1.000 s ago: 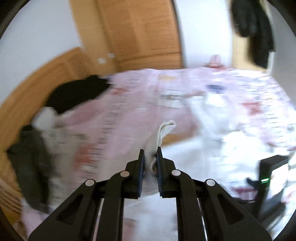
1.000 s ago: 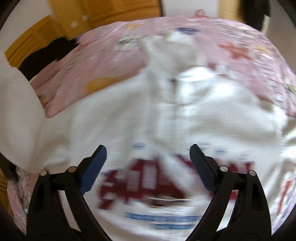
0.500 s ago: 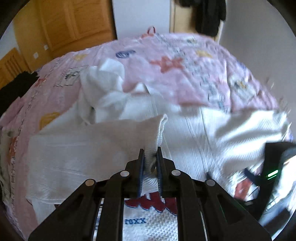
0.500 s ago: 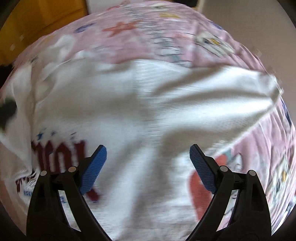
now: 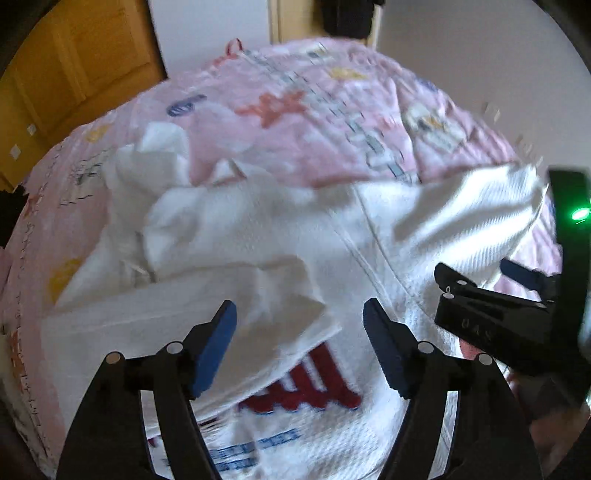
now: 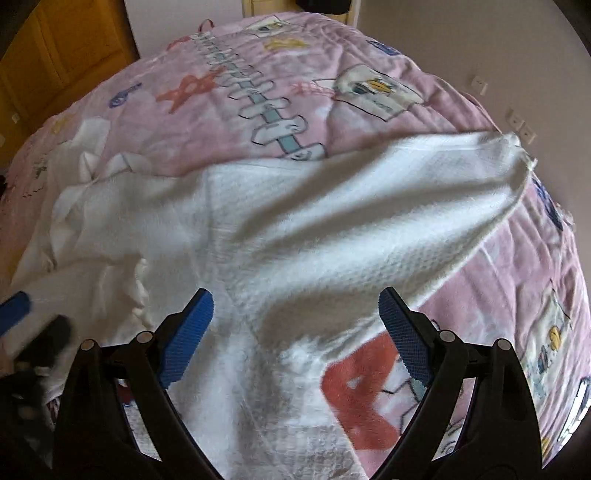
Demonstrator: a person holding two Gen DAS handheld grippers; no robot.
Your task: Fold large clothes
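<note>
A large white textured sweatshirt [image 5: 369, 236] with red and blue lettering lies spread on the pink bed. Its left sleeve [image 5: 207, 314] lies folded across the chest, just under my open, empty left gripper [image 5: 299, 332]. The right sleeve [image 6: 369, 192] stretches out toward the far right. My right gripper [image 6: 295, 321] is open and empty, hovering over the shoulder seam of that sleeve. The right gripper also shows at the right edge of the left wrist view [image 5: 491, 295]. The hood [image 5: 155, 162] is bunched at the far left.
The pink patterned bedspread [image 6: 277, 74] covers the bed around the garment. Orange wooden wardrobe doors [image 5: 74, 66] stand behind on the left. A dark garment [image 5: 347, 14] hangs on the far wall. White wall with sockets [image 6: 517, 122] is at right.
My left gripper carried the left sleeve cuff across the chest, then opened and released it. The right gripper stayed open and swung right, over the right sleeve.
</note>
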